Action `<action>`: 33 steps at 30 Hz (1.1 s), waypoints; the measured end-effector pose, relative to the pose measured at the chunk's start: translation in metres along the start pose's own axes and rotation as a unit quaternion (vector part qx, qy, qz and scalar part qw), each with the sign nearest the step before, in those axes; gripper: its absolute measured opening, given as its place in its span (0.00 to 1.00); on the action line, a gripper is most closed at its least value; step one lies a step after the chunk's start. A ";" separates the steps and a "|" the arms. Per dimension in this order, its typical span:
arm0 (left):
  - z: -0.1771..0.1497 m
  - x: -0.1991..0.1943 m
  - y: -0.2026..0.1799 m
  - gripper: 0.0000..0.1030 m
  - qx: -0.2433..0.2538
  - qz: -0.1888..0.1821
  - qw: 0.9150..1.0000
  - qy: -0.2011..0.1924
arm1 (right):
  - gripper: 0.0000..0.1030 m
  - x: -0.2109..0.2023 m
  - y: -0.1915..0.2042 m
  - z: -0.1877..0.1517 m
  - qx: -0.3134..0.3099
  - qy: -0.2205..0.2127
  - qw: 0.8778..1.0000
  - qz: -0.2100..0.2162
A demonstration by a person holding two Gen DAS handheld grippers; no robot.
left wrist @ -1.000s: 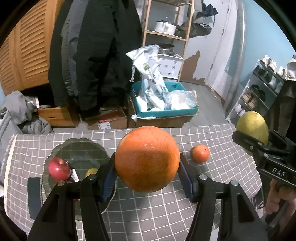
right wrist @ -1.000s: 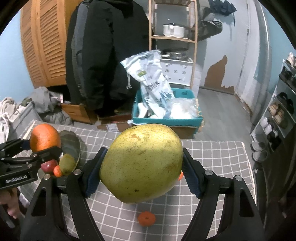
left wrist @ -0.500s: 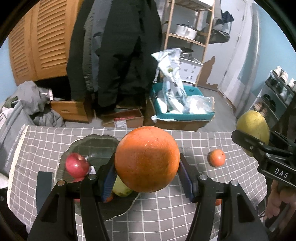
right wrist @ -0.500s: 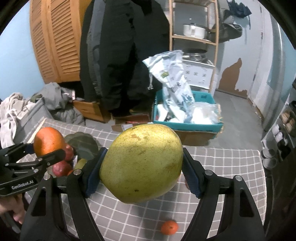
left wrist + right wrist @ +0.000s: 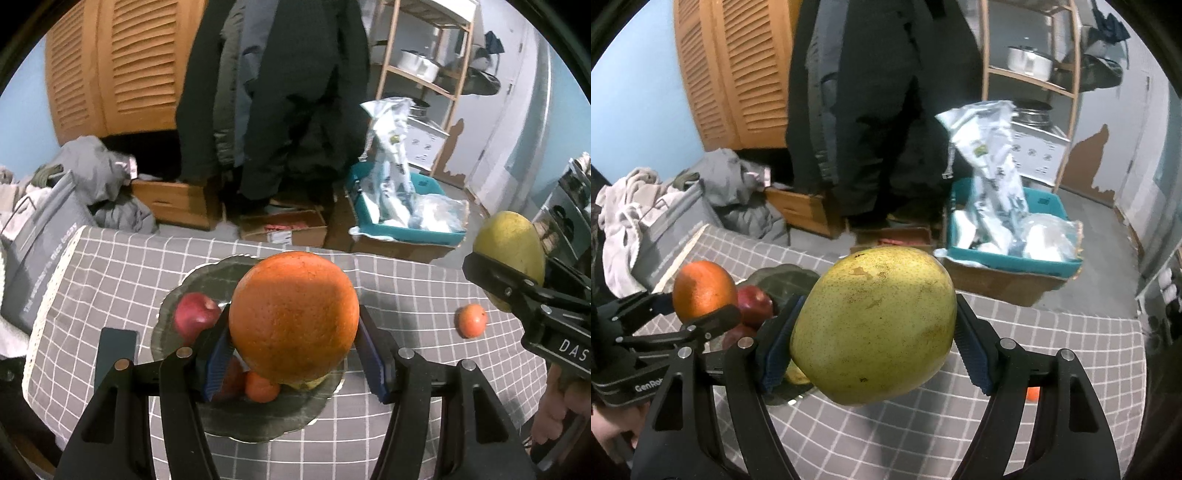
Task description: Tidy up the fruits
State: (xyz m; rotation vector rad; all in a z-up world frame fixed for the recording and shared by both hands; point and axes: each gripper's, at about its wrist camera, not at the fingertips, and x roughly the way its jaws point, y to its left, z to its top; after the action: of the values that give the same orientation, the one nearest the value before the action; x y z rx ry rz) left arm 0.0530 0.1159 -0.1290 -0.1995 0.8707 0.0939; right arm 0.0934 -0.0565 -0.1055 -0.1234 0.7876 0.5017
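Note:
My left gripper [image 5: 293, 350] is shut on a large orange [image 5: 293, 317] and holds it in the air over a dark glass plate [image 5: 258, 417]. A red apple [image 5: 194, 314] and a small tangerine [image 5: 260, 387] lie on that plate, partly hidden by the orange. My right gripper [image 5: 873, 350] is shut on a big yellow-green pomelo [image 5: 875, 325], held above the table to the right of the plate. In the left wrist view the pomelo [image 5: 511, 251] appears at the right edge. A small tangerine [image 5: 472, 320] lies loose on the checked cloth.
A grey checked cloth [image 5: 122, 280] covers the table. Beyond its far edge are a teal crate with bags [image 5: 402, 218], cardboard boxes, hanging dark coats [image 5: 280, 92], a wooden shelf rack and a pile of clothes at the left [image 5: 99, 192].
Both grippers have carried their fruit leftward across the table. The orange now hangs over the plate, and the loose tangerine has slid toward the right of the left wrist view.

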 end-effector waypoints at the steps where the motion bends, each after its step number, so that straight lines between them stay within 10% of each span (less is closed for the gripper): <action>1: -0.001 0.002 0.003 0.61 -0.002 0.001 1.000 0.002 | 0.75 0.005 0.004 0.002 -0.001 0.003 1.000 0.004; 30: -0.031 0.095 0.048 0.61 -0.040 0.019 0.991 0.123 | 0.75 0.100 0.039 -0.010 0.002 0.087 0.995 0.046; 33: -0.028 0.089 0.049 0.73 -0.038 0.018 0.993 0.108 | 0.75 0.103 0.038 -0.009 0.005 0.088 0.995 0.047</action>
State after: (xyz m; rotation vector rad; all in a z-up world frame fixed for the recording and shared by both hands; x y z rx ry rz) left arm 0.0815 0.1579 -0.2214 -0.2692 1.0868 0.1416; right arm 0.1305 0.0141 -0.1810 -0.1223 0.9714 0.5818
